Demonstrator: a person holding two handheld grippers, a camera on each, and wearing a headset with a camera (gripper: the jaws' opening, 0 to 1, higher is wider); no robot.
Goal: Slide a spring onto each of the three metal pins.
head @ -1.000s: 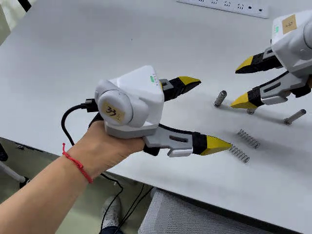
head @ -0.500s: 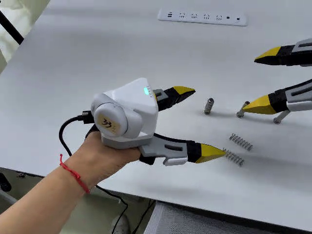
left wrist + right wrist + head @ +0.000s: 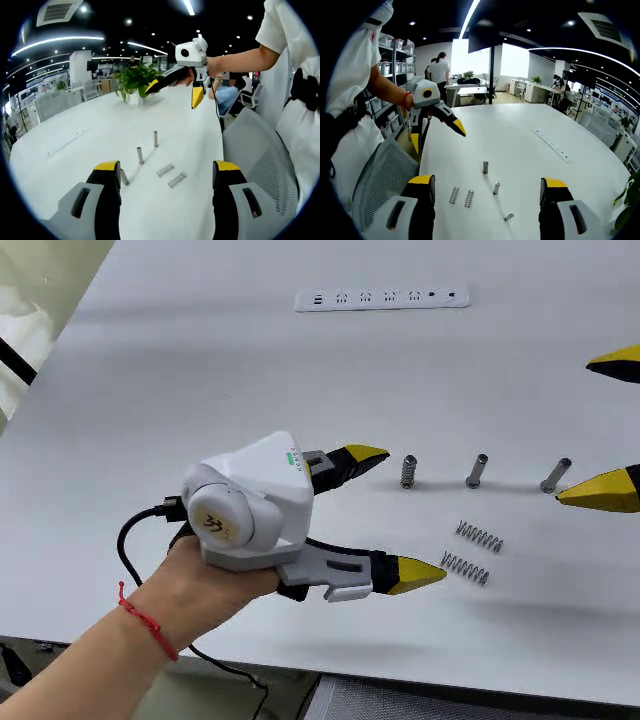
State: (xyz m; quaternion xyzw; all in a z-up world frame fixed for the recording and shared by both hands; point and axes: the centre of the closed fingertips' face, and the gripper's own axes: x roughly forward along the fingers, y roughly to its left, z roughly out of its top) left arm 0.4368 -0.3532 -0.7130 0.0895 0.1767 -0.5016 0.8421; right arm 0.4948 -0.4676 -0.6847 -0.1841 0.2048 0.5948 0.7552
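Three short metal pins stand in a row on the white table. The left pin (image 3: 408,471) has a spring around it; the middle pin (image 3: 477,470) and the right pin (image 3: 556,475) are bare. Two loose springs (image 3: 479,536) (image 3: 465,568) lie in front of them. My left gripper (image 3: 400,512) is open and empty, its near tip just left of the nearer spring. My right gripper (image 3: 610,425) is open at the right edge, its lower tip beside the right pin. In the left gripper view the pins (image 3: 140,155) and springs (image 3: 165,169) lie ahead of the jaws.
A white power strip (image 3: 382,299) lies at the far side of the table. The table's near edge (image 3: 420,680) runs just below the left hand, with a grey mesh chair beneath. A black cable hangs from the left gripper.
The head camera has shifted, bringing all three pins into view. My right gripper has drawn back to the right, away from the middle pin. The left gripper stays open by the springs.
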